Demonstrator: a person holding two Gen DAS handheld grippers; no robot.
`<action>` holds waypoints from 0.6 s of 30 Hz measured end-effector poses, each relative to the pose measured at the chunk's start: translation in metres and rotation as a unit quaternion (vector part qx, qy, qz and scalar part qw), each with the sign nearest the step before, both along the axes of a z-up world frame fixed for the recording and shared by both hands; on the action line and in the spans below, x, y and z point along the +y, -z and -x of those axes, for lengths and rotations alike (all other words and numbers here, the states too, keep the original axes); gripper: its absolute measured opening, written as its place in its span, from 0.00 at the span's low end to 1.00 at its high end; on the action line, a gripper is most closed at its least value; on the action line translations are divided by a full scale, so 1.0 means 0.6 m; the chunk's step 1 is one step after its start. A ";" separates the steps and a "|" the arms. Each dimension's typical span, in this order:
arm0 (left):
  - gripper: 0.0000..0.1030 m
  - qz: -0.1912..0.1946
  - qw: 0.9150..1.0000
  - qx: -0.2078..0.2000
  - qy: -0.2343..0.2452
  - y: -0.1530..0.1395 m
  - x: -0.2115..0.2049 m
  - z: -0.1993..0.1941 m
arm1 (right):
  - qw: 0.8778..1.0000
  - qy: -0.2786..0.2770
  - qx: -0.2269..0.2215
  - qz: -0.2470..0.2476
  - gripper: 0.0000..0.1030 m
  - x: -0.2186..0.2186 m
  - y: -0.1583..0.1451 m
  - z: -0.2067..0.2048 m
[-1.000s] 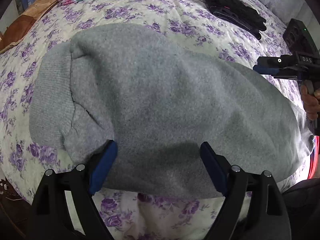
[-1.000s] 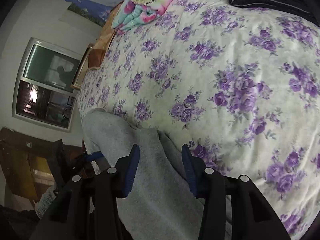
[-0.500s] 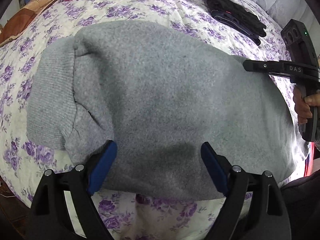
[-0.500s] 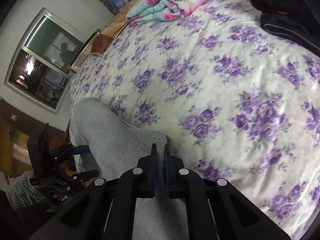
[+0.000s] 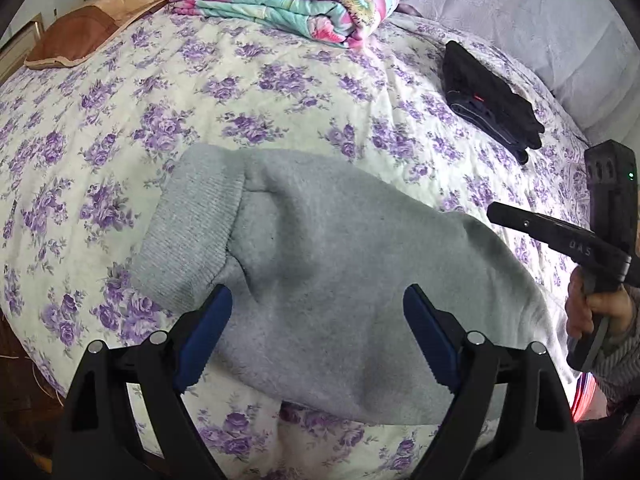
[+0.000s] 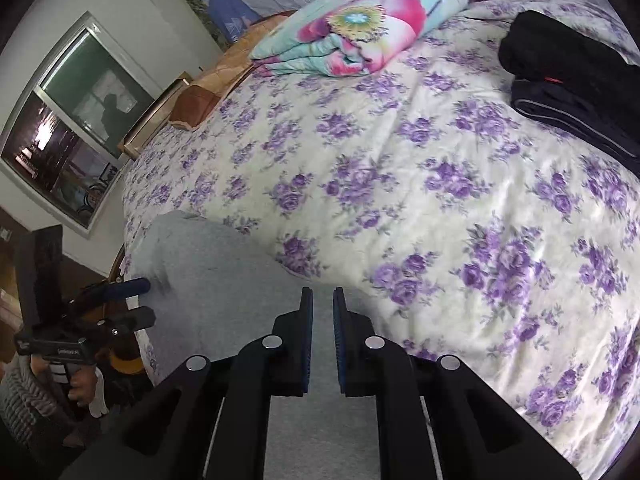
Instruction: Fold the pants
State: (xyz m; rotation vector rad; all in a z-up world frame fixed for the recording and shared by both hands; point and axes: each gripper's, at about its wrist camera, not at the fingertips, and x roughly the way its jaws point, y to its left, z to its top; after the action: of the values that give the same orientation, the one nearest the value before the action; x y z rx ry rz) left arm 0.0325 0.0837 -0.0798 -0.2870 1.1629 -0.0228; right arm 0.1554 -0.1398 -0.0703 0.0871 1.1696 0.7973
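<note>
The grey fleece pants (image 5: 328, 280) lie folded on the floral bedspread (image 5: 280, 100), ribbed cuff (image 5: 192, 236) at the left. My left gripper (image 5: 316, 300) is open and hovers above the near part of the pants, touching nothing. My right gripper (image 6: 323, 300) is nearly shut with a narrow gap, above the pants (image 6: 224, 280); I see no cloth between its pads. It also shows in the left wrist view (image 5: 496, 210) at the right, off the pants' far edge. The left gripper (image 6: 140, 300) shows in the right wrist view at the left.
A folded turquoise and pink quilt (image 5: 288, 4) lies at the head of the bed. A stack of dark folded clothes (image 5: 488, 100) lies at the far right. A brown pillow (image 5: 80, 36) is at the far left. A window (image 6: 76, 128) is on the left wall.
Both grippers have pulled up and back from the pants, which look smaller now. The right gripper closed from open to nearly shut. The left stays open.
</note>
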 end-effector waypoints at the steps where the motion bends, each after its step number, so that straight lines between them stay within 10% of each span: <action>1: 0.83 -0.006 1.000 0.010 0.000 0.012 0.004 -0.002 | 1.000 -0.006 0.003 0.001 0.11 0.015 0.006 0.003; 7: 0.83 -0.027 0.999 -0.003 0.018 0.037 0.009 0.007 | 0.997 0.001 0.048 0.062 0.05 0.079 0.098 0.002; 14: 0.85 -0.013 0.999 -0.050 -0.013 -0.021 0.027 0.030 | 1.000 0.011 0.004 0.028 0.11 0.077 0.013 0.044; 18: 0.87 -0.042 0.997 -0.003 -0.063 0.020 0.064 0.016 | 0.999 -0.023 0.002 0.038 0.11 0.116 0.013 0.087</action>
State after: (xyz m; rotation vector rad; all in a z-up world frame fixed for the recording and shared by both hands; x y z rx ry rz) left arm 0.0229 0.1221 -0.0918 -0.2842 1.1349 0.1350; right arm 0.1033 -0.0701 -0.0781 -0.0007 1.2083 0.7922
